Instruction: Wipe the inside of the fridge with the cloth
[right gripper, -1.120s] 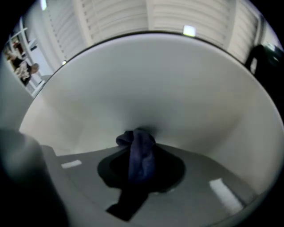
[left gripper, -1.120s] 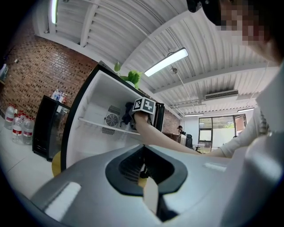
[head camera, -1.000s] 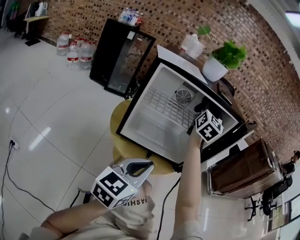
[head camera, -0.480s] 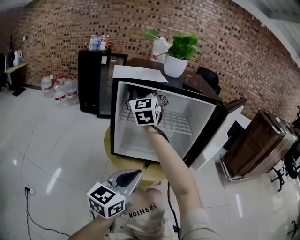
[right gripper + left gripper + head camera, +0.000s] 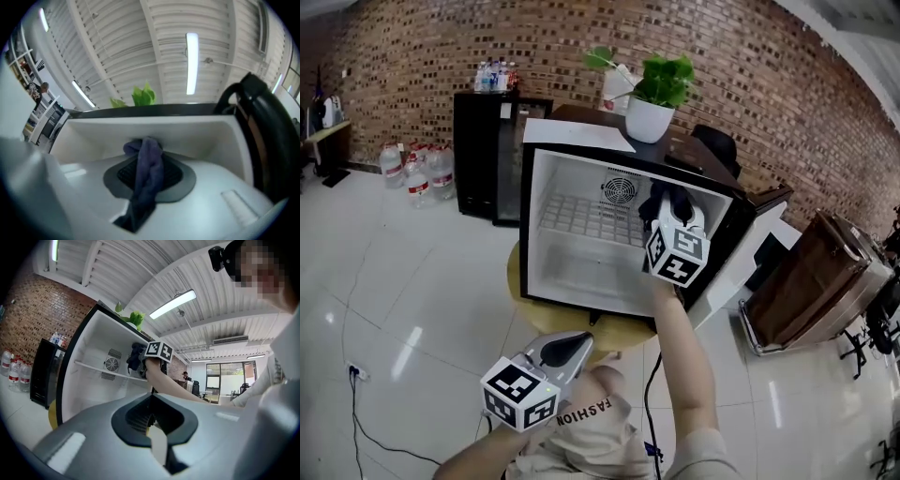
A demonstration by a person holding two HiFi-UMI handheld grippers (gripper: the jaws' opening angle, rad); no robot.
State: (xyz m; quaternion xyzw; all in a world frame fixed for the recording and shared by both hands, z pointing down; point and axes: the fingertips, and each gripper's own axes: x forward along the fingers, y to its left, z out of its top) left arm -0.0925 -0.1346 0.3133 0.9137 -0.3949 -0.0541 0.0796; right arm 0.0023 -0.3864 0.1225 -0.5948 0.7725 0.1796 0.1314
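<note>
The small fridge (image 5: 581,267) stands open on a round yellow table, its white inside facing me. My right gripper (image 5: 673,225) reaches into its upper right part, shut on a dark blue cloth (image 5: 659,206) that is bunched against the right wall near the back fan. In the right gripper view the cloth (image 5: 148,161) hangs out between the shut jaws of that gripper (image 5: 145,171), close under the fridge's white ceiling. My left gripper (image 5: 578,342) waits low in front of the fridge, shut and empty; the left gripper view shows its jaws (image 5: 151,420) closed, and the cloth (image 5: 135,357) in the fridge.
A potted plant (image 5: 650,117) sits on the fridge top. The fridge door (image 5: 755,258) hangs open to the right. A black glass-door cabinet (image 5: 483,155) and water bottles (image 5: 417,173) stand at the left, a brown cabinet (image 5: 811,291) at the right. A cable (image 5: 356,394) lies on the tiled floor.
The right gripper has swept the cloth from the left side of the fridge's inside across to the upper right. The left gripper has kept its place.
</note>
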